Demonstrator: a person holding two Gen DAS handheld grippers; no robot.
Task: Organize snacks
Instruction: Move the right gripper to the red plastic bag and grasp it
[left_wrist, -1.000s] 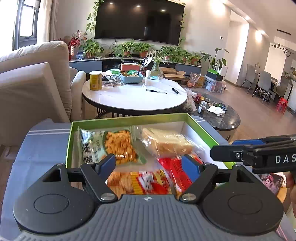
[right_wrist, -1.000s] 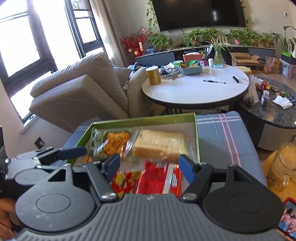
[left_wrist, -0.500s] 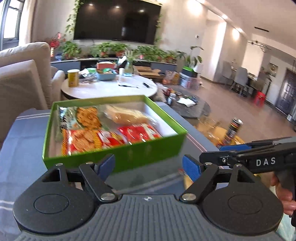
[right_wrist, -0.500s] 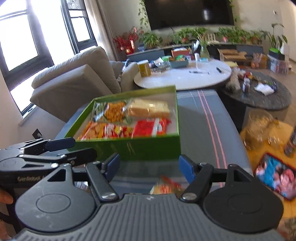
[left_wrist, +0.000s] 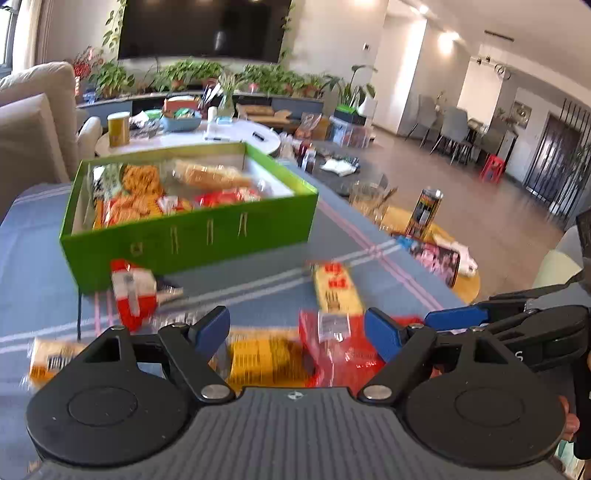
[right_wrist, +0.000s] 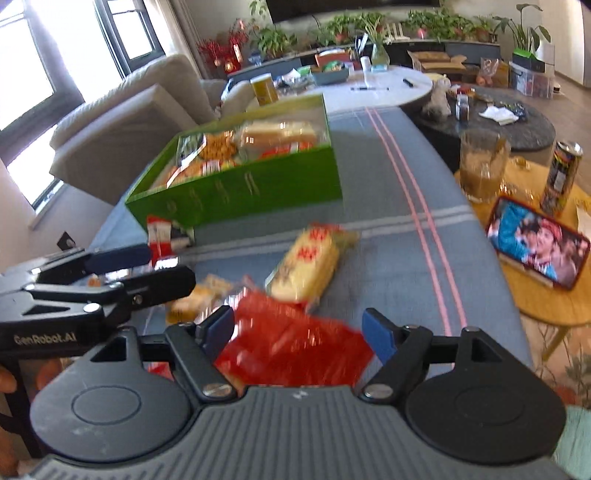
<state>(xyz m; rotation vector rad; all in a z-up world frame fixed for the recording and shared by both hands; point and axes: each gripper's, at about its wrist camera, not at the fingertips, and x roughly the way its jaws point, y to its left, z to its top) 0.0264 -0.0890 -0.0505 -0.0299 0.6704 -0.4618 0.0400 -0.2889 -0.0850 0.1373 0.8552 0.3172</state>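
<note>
So both grippers have backed off from over the green box (left_wrist: 184, 236) in the last second, and now they hang low over the loose snacks on the blue striped cloth (right_wrist: 388, 236). To me that means the last drop into the box is done and the next pick is being lined up.

Left gripper (left_wrist: 297, 330) is spread wide with nothing in it, right gripper (right_wrist: 298, 332) same, wide and empty, right above the red bag (right_wrist: 295, 347).

Count outside the box, as far as the blur lets me: one red bag, one yellow pack with red print (right_wrist: 308, 264), one red-and-white pack (left_wrist: 133, 293) just in front of the box wall, one flat yellow pack (left_wrist: 266, 356) under the left gripper, one small orange pack (left_wrist: 51, 356) far left. So five loose.

Inside the box I count four packets, maybe more hidden
</note>
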